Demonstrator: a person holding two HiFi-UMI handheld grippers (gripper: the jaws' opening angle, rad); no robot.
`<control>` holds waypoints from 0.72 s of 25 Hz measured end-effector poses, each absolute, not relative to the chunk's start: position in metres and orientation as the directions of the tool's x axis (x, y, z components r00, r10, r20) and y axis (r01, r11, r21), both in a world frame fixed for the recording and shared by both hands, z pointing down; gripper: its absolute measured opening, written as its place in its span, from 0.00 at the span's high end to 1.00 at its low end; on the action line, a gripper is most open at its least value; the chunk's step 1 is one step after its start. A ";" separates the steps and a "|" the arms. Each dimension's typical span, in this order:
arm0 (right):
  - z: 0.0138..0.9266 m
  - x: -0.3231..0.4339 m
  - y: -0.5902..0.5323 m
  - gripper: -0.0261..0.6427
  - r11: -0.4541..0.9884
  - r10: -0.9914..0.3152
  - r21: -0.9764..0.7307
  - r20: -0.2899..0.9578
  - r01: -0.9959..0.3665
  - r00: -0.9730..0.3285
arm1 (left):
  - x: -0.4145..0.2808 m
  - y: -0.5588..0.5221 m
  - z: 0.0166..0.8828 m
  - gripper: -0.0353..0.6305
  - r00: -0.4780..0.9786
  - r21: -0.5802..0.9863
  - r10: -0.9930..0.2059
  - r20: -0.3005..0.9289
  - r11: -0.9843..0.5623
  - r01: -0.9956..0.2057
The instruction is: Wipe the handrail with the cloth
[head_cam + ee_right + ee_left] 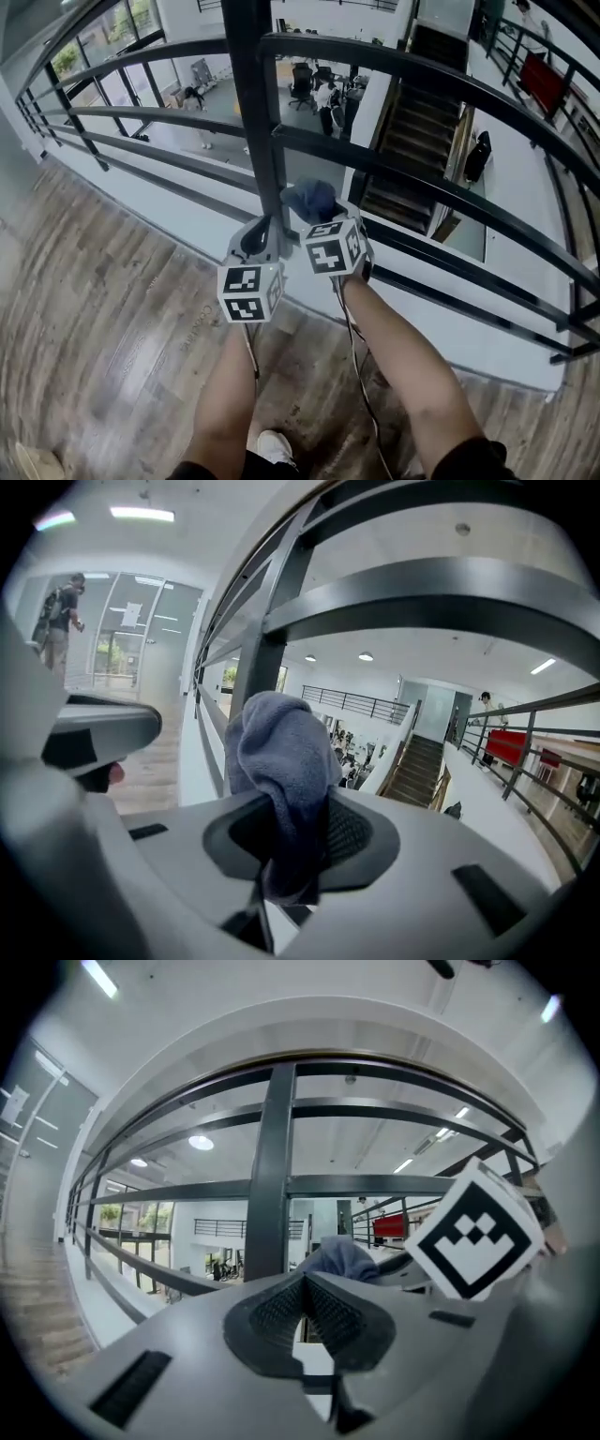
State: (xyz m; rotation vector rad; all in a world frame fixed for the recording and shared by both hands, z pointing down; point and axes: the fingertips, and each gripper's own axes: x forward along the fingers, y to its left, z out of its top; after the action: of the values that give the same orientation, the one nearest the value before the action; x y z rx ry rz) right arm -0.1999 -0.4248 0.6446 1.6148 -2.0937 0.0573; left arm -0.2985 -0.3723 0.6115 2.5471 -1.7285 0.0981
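Nearest in the head view are the person's 2 arms, the left arm (pixel 228 394) and the right arm (pixel 405 361), above a wood floor (pixel 94 319). Each hand holds a tool. The left gripper (pixel 255 242) and the right gripper (pixel 326 220) sit side by side, almost touching. A blue-grey cloth (pixel 312 199) sticks out of the right one. It is just right of the dark upright post (pixel 251 112). The handrail (pixel 441 89) is made of long dark bars that run left to right across the view. One bar passes just above the cloth.

In the left gripper view, the left gripper (pixel 305 1283) has its 2 jaws pressed together with nothing between them. The post (pixel 270 1176) stands right in front of it. The cloth (pixel 342 1258) peeks up on the right, beside the right gripper's marker cube (pixel 473 1232).

In the right gripper view, the right gripper (pixel 300 841) has its jaws closed tight on the cloth (pixel 286 761), which bunches up above them. The post (pixel 262 663) is close behind the cloth. A wide bar of the handrail (pixel 450 597) runs overhead, up and ahead of the cloth.

The right gripper is the nearer one for the job. The wipe would likely go up onto a bar and then slide along its length.
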 end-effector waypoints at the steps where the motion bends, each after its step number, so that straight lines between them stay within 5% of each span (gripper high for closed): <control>1: 0.644 -0.201 -0.424 0.81 0.307 -0.894 0.267 0.410 -0.914 -0.181 | -0.293 -0.370 0.610 0.94 0.386 0.016 -0.919 0.080 -0.386 -0.923; 10: 0.656 -0.185 -0.400 0.81 0.344 -0.877 0.379 0.456 -0.859 -0.151 | -0.304 -0.365 0.606 0.94 0.338 0.112 -0.935 0.105 -0.326 -0.939; 18: 0.645 -0.115 -0.377 0.82 0.260 -0.907 0.331 0.405 -0.907 -0.112 | -0.252 -0.348 0.606 0.94 0.402 0.006 -0.909 0.110 -0.404 -0.915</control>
State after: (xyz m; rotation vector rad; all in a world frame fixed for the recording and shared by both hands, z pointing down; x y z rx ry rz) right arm -0.1147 -0.3774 0.6454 1.6375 -2.0076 -0.0007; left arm -0.2517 -0.3480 0.6056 2.5757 -1.6772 0.1364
